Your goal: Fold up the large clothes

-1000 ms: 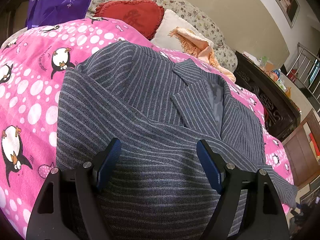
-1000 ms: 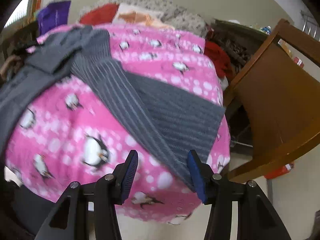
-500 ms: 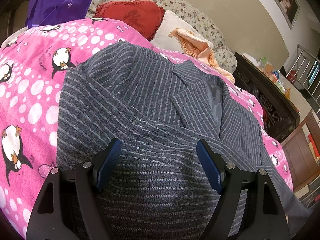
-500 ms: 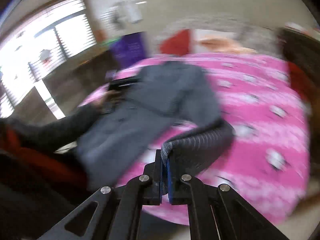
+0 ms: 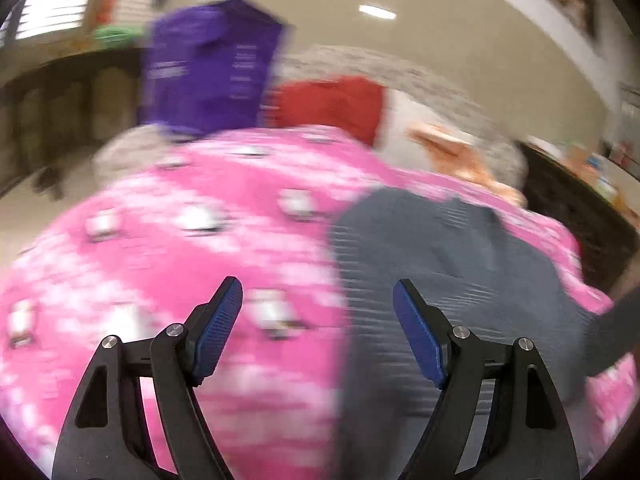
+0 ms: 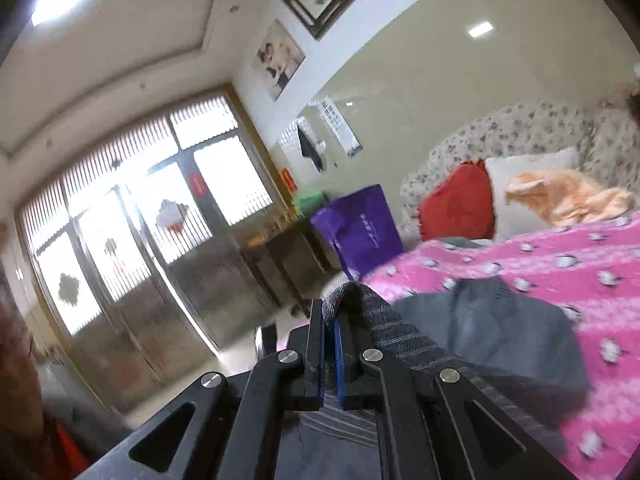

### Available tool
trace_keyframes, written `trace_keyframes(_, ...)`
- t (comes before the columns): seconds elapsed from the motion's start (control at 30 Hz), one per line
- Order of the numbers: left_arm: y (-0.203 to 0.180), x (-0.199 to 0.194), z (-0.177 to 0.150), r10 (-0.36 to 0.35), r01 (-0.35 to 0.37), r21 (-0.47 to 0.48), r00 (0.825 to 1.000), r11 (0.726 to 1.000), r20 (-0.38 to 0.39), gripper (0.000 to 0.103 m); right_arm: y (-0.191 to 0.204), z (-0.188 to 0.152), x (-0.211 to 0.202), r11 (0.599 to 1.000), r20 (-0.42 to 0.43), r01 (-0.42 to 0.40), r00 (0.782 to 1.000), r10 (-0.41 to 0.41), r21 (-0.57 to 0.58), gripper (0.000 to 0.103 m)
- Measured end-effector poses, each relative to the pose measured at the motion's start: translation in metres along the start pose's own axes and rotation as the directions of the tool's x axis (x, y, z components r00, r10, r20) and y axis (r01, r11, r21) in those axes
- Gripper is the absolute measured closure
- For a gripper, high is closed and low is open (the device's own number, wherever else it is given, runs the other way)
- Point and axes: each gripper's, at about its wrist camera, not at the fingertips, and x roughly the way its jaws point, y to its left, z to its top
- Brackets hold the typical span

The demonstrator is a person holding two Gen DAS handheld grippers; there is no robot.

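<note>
You're mid-fold — your right claw is clenched on the grey striped jacket's sleeve, your left claw released at six o'clock over the pink bed — next, lay that sleeve across the body.

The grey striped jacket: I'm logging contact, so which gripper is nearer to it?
Right. The right gripper is shut on the jacket; the left gripper hangs open above it, holding nothing.

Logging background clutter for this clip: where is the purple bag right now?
The purple bag stands beyond the far edge of the pink penguin blanket, left of the red cushion in the right wrist view; it sits top centre-left in the left wrist view.
</note>
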Motion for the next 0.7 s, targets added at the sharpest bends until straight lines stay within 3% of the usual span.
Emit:
trace_keyframes(0.07,0.034,-0.002,-0.004,0.074,-0.073,-0.085,0.997,0.994,0.007,0.025,0.001,0.003,0.056,1.000,-0.057,-0.005,0.998,0.006,0.012,0.100)
trace_keyframes(0.13,0.068,0.002,-0.011,0.122,-0.127,-0.184,0.992,0.975,-0.034,0.025,0.000,-0.009,0.110,1.000,-0.138,0.001,0.990,-0.001,0.003,0.100)
trace_keyframes(0.23,0.098,0.013,-0.018,0.114,-0.138,-0.288,0.989,0.948,-0.099,0.025,-0.004,-0.051,0.198,1.000,-0.268,0.011,0.963,-0.007,0.015,0.100)
trace_keyframes(0.4,0.089,0.016,-0.025,0.115,-0.128,-0.230,0.991,0.965,-0.068,0.025,0.015,-0.137,0.311,0.996,-0.436,0.060,0.896,-0.082,-0.065,0.100)
trace_keyframes(0.5,0.092,0.016,-0.025,0.091,-0.105,-0.253,0.994,0.962,-0.067,0.025,0.033,-0.167,0.333,0.994,-0.449,0.004,0.892,-0.053,-0.110,0.100)
trace_keyframes(0.6,0.096,0.014,-0.025,0.071,-0.085,-0.272,0.996,0.959,-0.060,0.025,0.038,-0.188,0.339,0.976,-0.432,0.099,0.885,-0.176,-0.195,0.092)
trace_keyframes(0.67,0.091,0.014,-0.023,0.083,-0.097,-0.258,0.995,0.961,-0.063,0.025,0.039,-0.193,0.322,0.959,-0.429,0.161,0.868,-0.249,-0.232,0.066)
trace_keyframes(0.7,0.089,0.014,-0.022,0.089,-0.102,-0.250,0.994,0.963,-0.063,0.025,0.039,-0.194,0.305,0.956,-0.418,0.176,0.870,-0.263,-0.234,0.062)
